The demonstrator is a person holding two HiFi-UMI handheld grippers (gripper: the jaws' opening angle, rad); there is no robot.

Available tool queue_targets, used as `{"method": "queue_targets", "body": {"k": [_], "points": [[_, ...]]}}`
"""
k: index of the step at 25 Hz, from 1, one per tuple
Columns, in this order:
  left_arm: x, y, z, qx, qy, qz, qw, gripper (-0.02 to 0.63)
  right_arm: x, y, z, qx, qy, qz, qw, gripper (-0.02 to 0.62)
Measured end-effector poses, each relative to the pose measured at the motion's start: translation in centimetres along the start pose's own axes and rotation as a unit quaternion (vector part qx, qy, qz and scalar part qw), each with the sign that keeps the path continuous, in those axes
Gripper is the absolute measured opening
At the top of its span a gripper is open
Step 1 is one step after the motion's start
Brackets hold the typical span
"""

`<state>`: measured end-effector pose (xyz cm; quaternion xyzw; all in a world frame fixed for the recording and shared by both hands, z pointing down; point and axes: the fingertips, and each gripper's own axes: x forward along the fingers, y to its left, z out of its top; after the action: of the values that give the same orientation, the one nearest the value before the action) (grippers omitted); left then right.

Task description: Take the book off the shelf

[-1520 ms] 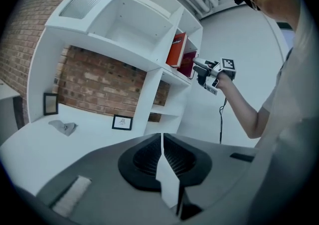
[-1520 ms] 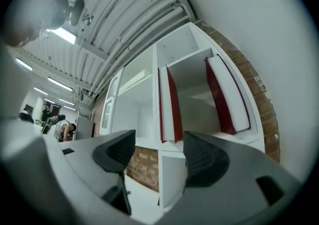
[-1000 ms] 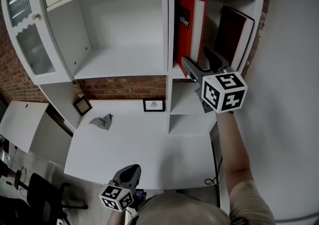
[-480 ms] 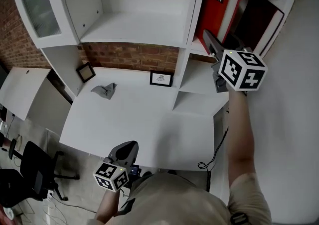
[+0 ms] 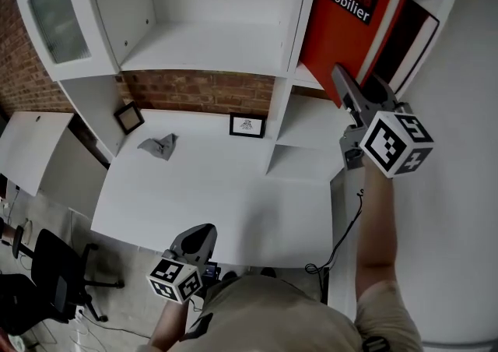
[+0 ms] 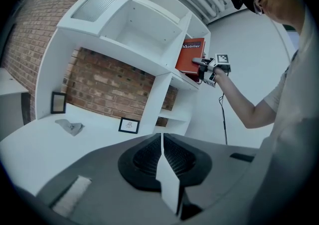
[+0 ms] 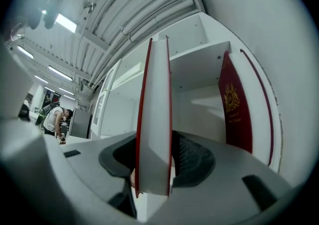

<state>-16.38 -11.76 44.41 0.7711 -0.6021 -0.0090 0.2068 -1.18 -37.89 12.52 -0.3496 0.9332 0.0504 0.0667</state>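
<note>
Tilting outward since a second ago, the red book [image 5: 342, 27] now shows its front cover, and the right tongs [image 5: 359, 92] have drawn in round its lower edge. Nearest the body, the left tongs [image 5: 201, 234] hang low before the front edge of the tabletop [image 5: 218, 202], ribbed black pads pressed together on nothing. On the smooth white tabletop, toward its back edge, a crumpled grey cloth [image 5: 159, 146] lies and a small framed picture [image 5: 247, 125] stands before the rough red brick wall [image 5: 194, 92]. Higher, in the right compartment of the white shelf unit [image 5: 210, 51], the right tongs are closing, pads against both hard red covers with the white page block between. White lettering on the cover's black label reads "Mobilier". Only the right gripper view shows a gold crest on the leaning maroon book [image 7: 233, 112] just beside it.
</note>
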Motion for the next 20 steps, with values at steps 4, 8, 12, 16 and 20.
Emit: {"method": "queue_targets", "body": {"k": [4,8,12,16,20], "points": [[0.3,0.2,0.8,0.005,-0.012,-0.004,0.9999,0.015,-3.6,0.7,0.5,0.009,-0.025,-0.001,1.000,0.161],[-0.3,0.7,0.6,-0.004,-0.011,-0.004,0.9999,0.015,-7.5,2.0,0.1,0.048,-0.040,0.009,0.998,0.160],[0.7,0.9,-0.8,-0.003,-0.012,0.003,0.9999,0.015,-10.4,2.0,-1.6,0.110,-0.058,0.046,0.991,0.160],[0.2,1.6,-0.7,-0.010,-0.015,-0.001,0.9998,0.015,-11.7,3.5,-1.7,0.129,-0.062,0.064,0.988,0.160],[-2.3,1.7,0.1,-0.028,-0.016,0.000,0.9995,0.015,-12.6,6.0,-1.5,0.165,-0.032,0.076,0.983,0.160]]}}
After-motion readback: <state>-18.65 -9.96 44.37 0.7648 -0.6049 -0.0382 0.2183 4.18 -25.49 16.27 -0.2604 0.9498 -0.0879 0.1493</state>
